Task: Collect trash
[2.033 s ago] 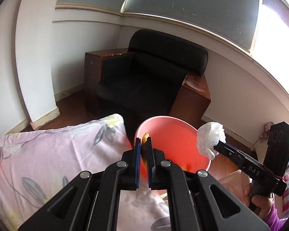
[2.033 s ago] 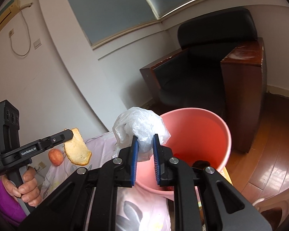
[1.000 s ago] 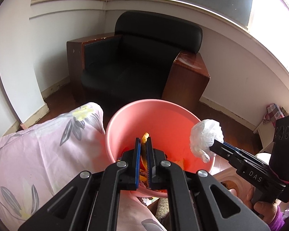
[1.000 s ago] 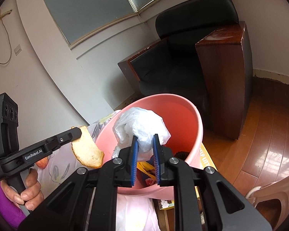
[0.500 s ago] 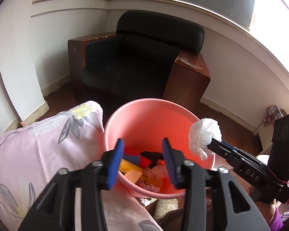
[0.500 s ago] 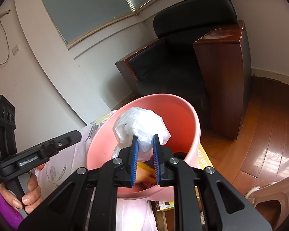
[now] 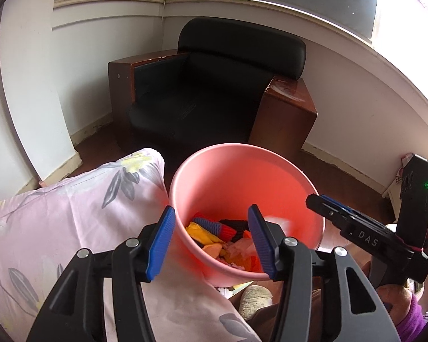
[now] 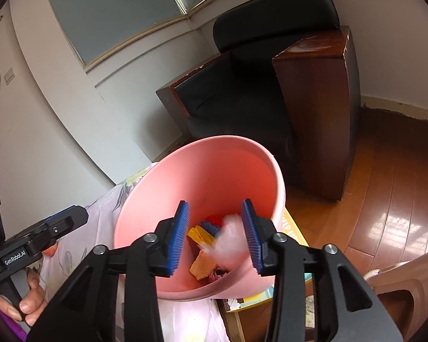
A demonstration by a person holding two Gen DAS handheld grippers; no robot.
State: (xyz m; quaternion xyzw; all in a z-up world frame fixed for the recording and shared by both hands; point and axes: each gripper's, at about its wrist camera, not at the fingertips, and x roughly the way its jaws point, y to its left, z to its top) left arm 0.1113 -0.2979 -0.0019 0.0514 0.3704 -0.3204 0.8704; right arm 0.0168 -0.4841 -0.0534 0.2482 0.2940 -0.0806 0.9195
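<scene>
Poised over the pink bin (image 8: pixel 276 182) to drop trash inside: left hand-held gripper (image 7: pixel 211 239) wide and empty, right hand-held gripper (image 8: pixel 215 233) just parted, white plastic bag (image 8: pixel 231 245) blurred, falling between its jaws onto the pile below.

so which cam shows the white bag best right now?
Right wrist view: white bag blurs between the right gripper's just-opened pads, over the pink bucket. Left wrist view shows only a faint white smear inside the bucket.
</scene>
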